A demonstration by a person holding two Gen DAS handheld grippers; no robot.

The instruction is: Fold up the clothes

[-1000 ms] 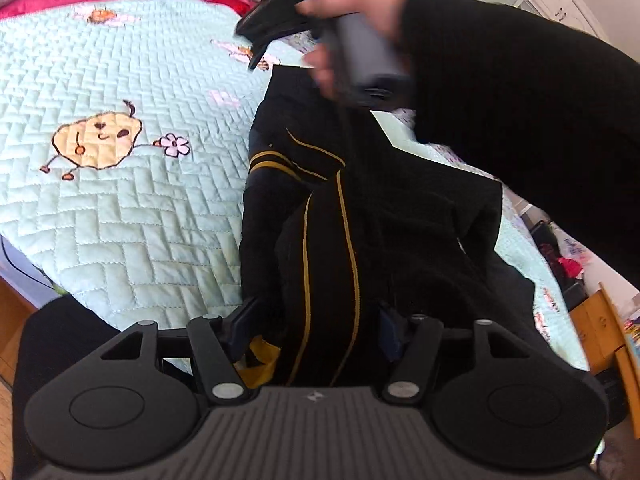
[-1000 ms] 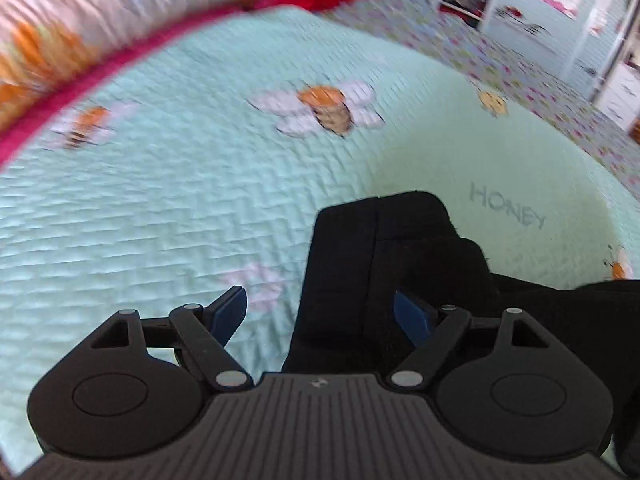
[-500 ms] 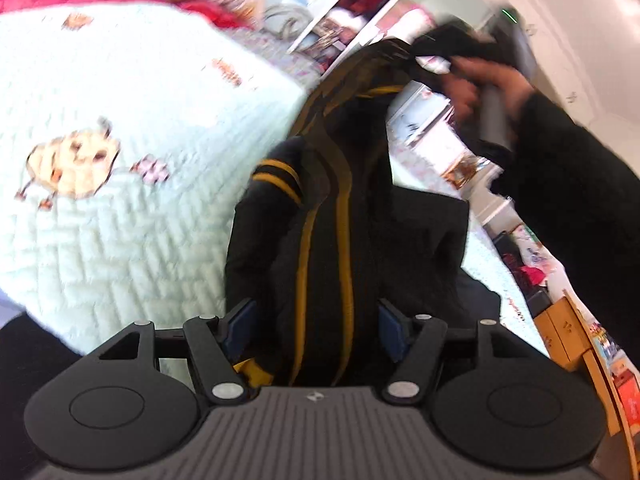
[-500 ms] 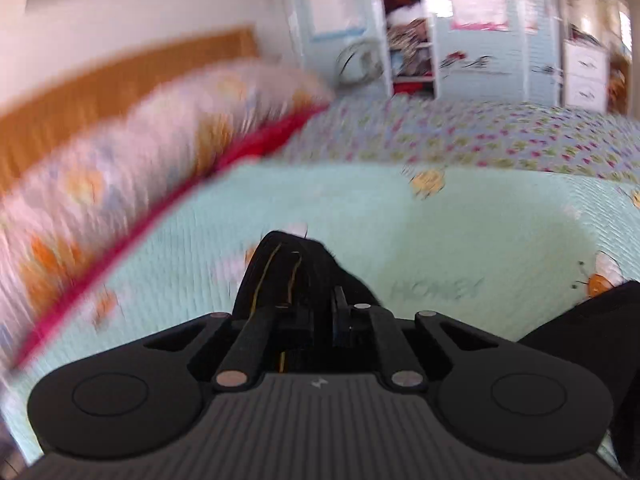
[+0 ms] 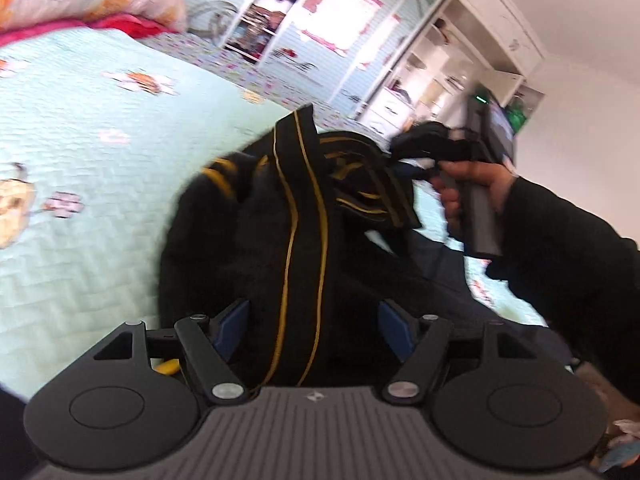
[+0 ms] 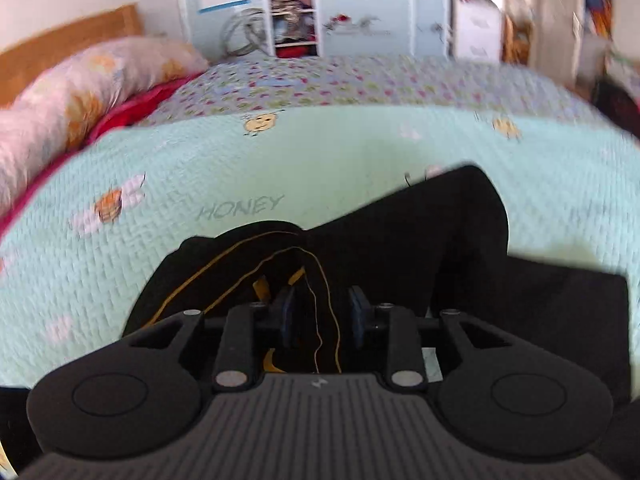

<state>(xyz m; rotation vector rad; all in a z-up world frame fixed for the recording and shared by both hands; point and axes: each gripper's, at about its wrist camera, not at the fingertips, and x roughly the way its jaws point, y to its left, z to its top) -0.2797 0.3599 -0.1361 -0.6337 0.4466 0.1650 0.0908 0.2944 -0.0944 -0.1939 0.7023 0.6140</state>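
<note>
My left claw point(image 5: 314, 326) stands wide open with the black garment point(image 5: 256, 248) bunched between its pads, its yellow-piped band running straight ahead and up from me. My right claw point(image 6: 322, 316) is nearly closed, pinching a fold of the same garment between its pads, the rest spreading ahead and to the right over the mint quilted bed point(image 6: 180, 184). From my left claw, the cloth stretches forward and rightward to that grip, lifted above the bed.

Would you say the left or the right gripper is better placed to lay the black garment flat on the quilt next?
Probably the right gripper: it pinches the black garment above the quilt, while the left gripper looks open around it.
</note>
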